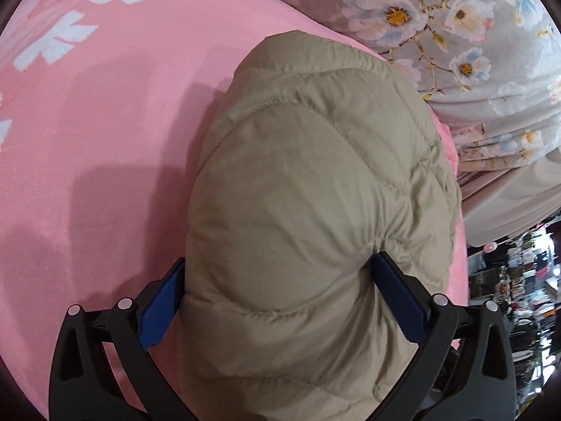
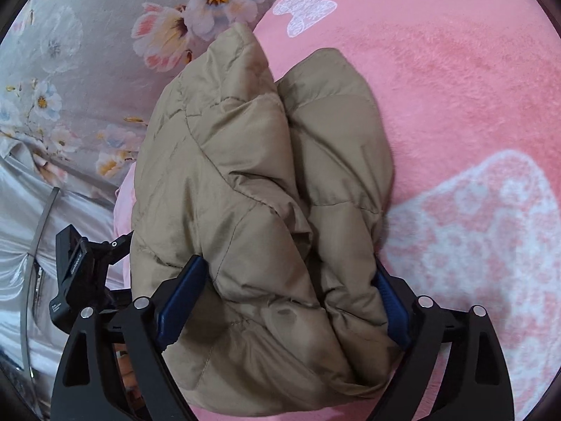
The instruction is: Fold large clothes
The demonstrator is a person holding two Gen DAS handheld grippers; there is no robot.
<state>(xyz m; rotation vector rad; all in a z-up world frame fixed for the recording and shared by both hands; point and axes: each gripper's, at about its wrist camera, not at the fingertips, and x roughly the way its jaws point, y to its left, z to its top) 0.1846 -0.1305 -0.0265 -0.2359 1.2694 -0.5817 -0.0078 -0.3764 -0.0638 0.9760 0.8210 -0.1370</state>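
Observation:
A tan quilted puffer jacket (image 1: 308, 182) lies bundled on a pink fleece blanket (image 1: 105, 140). My left gripper (image 1: 280, 273) is shut on a thick bulge of the jacket, with its blue pads (image 1: 161, 298) pressing in from both sides. In the right wrist view the jacket (image 2: 252, 193) shows as folded, doubled layers. My right gripper (image 2: 291, 280) is shut on that bunched fabric, which fills the gap between its blue pads (image 2: 182, 294). The left gripper's black body (image 2: 80, 273) shows at the jacket's left edge in the right wrist view.
A grey floral bedsheet (image 1: 455, 35) lies beyond the blanket and also shows in the right wrist view (image 2: 70, 70). The pink blanket (image 2: 455, 122) has white patterns. A cluttered dark area (image 1: 519, 298) lies past the bed edge at right.

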